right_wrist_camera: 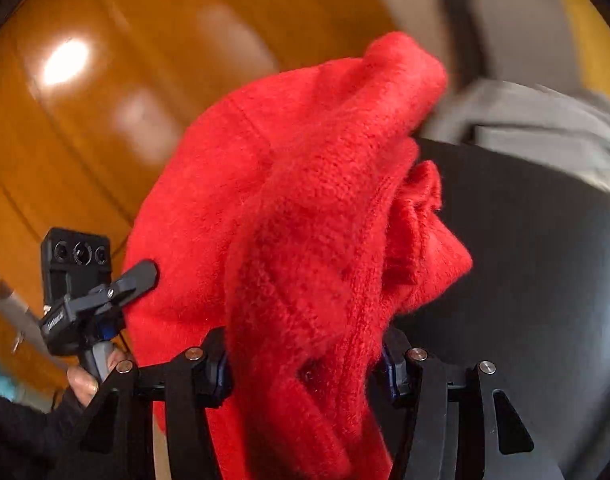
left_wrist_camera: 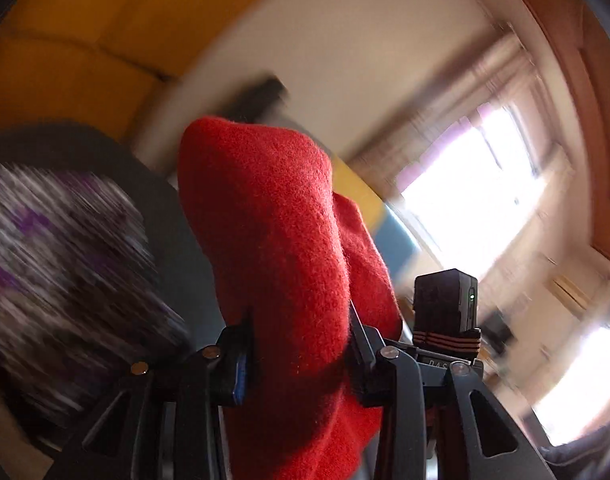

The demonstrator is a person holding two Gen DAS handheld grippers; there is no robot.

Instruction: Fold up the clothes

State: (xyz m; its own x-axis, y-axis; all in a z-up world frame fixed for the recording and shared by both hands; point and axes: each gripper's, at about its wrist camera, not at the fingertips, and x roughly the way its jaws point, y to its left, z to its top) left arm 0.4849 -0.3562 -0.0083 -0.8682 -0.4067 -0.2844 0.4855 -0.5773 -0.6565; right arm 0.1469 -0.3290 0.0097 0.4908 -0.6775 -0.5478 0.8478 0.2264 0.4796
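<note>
Red sweater (left_wrist_camera: 281,240) bunched between both grippers' jaws, left (left_wrist_camera: 299,354) and right (right_wrist_camera: 305,360), clamped.

My left tool (left_wrist_camera: 301,344) was clamped on the red knit garment (left_wrist_camera: 273,220); left of the garment blurred a purple patterned cloth (left_wrist_camera: 57,264), right of it a bright window (left_wrist_camera: 477,192).

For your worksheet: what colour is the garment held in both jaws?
Red, a fuzzy knit garment; the right wrist view shows it best.
</note>
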